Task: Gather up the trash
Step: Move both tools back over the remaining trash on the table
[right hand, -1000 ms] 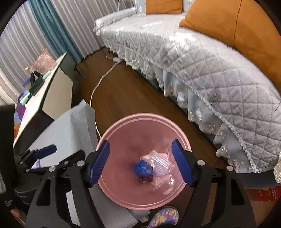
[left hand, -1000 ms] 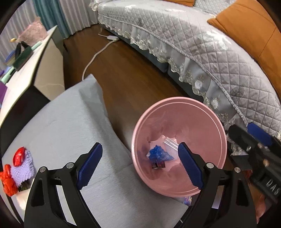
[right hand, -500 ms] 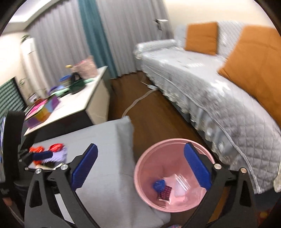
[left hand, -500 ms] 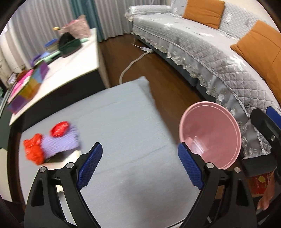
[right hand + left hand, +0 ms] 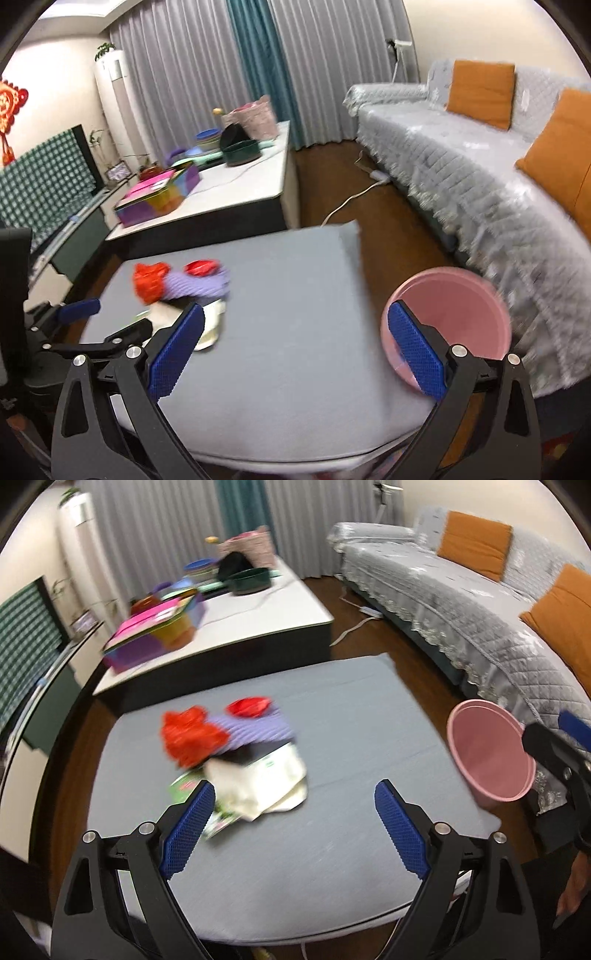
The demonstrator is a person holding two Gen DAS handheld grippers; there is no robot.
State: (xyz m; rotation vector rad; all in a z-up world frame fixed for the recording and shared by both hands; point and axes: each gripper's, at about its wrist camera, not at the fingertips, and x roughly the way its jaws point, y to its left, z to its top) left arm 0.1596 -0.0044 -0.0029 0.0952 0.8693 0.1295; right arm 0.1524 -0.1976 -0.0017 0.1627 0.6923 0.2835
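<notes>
Nearest to both cameras, left gripper (image 5: pixel 294 823) and right gripper (image 5: pixel 295 350) with blue pads spread wide, nothing between them, above a grey-covered table (image 5: pixel 332 849). Further on the cloth, toward its left part, a blurred heap of trash: white crumpled bag (image 5: pixel 266 786), green wrapper (image 5: pixel 184 786), red plastic (image 5: pixel 188 738), purple ribbed piece (image 5: pixel 255 731); pink bin (image 5: pixel 487 757) beside the table's right edge, on the floor. Beyond, white low table (image 5: pixel 258 616) with coloured boxes, grey quilted sofa (image 5: pixel 461 602) with orange cushions.
</notes>
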